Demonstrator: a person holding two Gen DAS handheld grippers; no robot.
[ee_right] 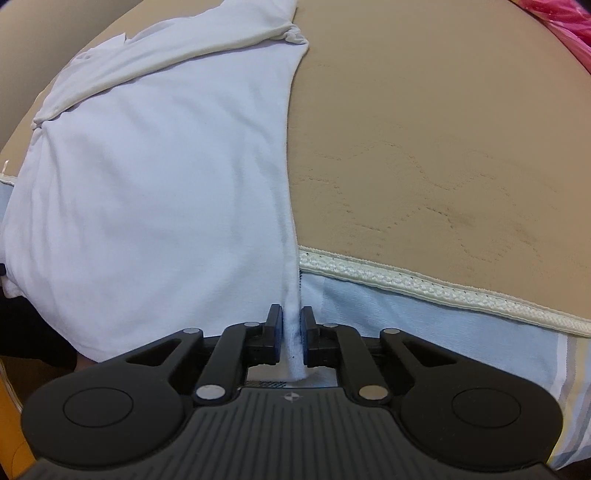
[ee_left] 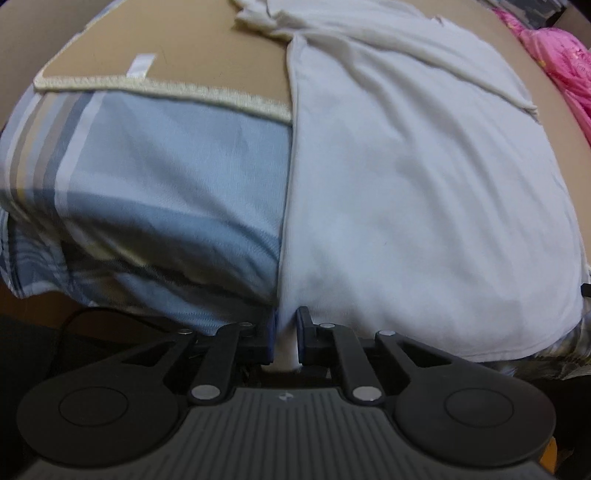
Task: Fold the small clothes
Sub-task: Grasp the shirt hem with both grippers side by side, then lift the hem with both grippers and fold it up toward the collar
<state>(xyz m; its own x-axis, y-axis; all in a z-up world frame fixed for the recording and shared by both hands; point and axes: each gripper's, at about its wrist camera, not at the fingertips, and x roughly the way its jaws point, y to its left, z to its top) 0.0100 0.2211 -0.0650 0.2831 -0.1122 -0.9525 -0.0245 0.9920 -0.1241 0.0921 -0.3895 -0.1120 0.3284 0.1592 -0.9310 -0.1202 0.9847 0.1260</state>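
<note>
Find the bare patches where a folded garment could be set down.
Free: the tan quilted mat, between the white cotton garment and the pink fabric, back from its cream braided trim. Crowded: the near edge, where both claws pinch the garment.

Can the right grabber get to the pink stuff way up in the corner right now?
Probably not yet. The right gripper is shut on the white shirt hem, and the pink cloth lies far across the tan mat. Nothing blocks the way, but it would have to let go first.

A tan mat [ee_right: 443,147] with cream braided trim [ee_right: 424,286] over blue striped bedding [ee_left: 166,203]; pink fabric [ee_left: 561,62] at upper right
</note>
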